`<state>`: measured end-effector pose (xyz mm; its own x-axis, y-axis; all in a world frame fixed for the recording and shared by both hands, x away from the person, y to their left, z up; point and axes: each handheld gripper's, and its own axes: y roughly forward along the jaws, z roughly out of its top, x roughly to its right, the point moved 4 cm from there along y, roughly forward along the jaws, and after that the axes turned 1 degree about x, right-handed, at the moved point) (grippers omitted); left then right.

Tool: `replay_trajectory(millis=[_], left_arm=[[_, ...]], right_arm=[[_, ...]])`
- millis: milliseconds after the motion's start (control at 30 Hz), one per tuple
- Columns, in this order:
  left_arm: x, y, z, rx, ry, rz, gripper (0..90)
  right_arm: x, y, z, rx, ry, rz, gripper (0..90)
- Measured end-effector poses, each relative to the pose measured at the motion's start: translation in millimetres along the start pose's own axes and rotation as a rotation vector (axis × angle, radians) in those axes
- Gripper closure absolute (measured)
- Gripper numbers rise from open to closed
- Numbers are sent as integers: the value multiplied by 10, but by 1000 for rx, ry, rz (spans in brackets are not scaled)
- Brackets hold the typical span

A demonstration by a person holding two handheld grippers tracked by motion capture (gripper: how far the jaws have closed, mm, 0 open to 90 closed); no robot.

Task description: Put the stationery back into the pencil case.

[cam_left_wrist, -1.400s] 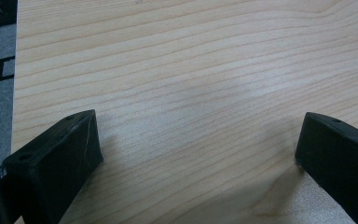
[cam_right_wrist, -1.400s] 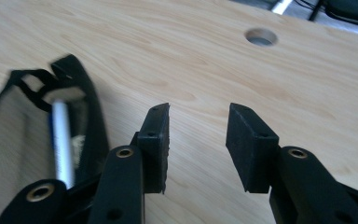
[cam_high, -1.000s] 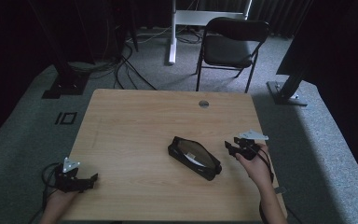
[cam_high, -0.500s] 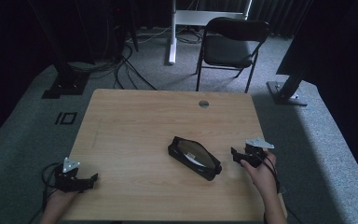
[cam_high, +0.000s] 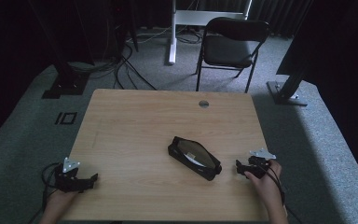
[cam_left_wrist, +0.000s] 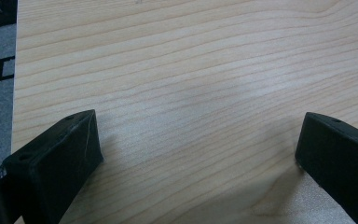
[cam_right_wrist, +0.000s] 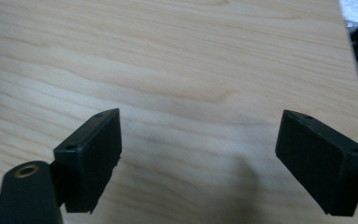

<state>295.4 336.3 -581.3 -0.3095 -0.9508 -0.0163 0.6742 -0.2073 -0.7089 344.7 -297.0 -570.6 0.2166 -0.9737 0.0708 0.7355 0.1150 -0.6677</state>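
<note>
Resting at the table's (cam_high: 135,116) near-left corner, the left gripper (cam_high: 89,179) has its jaws apart over bare wood, aimed right, well away from the case (cam_high: 194,157). That black case lies near the table's middle, its long axis slanting from far-left to near-right. Just past its near-right end sits the right gripper (cam_high: 239,166), low on the table and pointing left at it; its jaws have just been opening and stand wide with nothing between them. This hand is nearer, so it looks best placed to reach.
</note>
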Motion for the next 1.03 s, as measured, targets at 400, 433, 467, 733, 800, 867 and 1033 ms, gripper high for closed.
replay_trajectory(millis=[400,433,467,733,800,867,1033], left_arm=[[0,0,0,0,0,0,3],[0,0,0,0,0,0,3],[0,0,0,0,0,0,3],[-1,-1,0,-1,1,0,3],[-1,-1,0,-1,1,0,3],[0,0,0,0,0,0,3],[0,0,0,0,0,0,3]], right_arm=[[147,-106,-251,0,109,-115,140],[163,-120,-268,-4,135,-127,141],[196,-141,-296,-2,159,-133,140],[233,-164,-339,9,158,-120,137],[251,-161,-348,1,183,-93,137],[254,-160,-351,-4,193,-77,135],[218,-146,-336,-4,175,-63,131]])
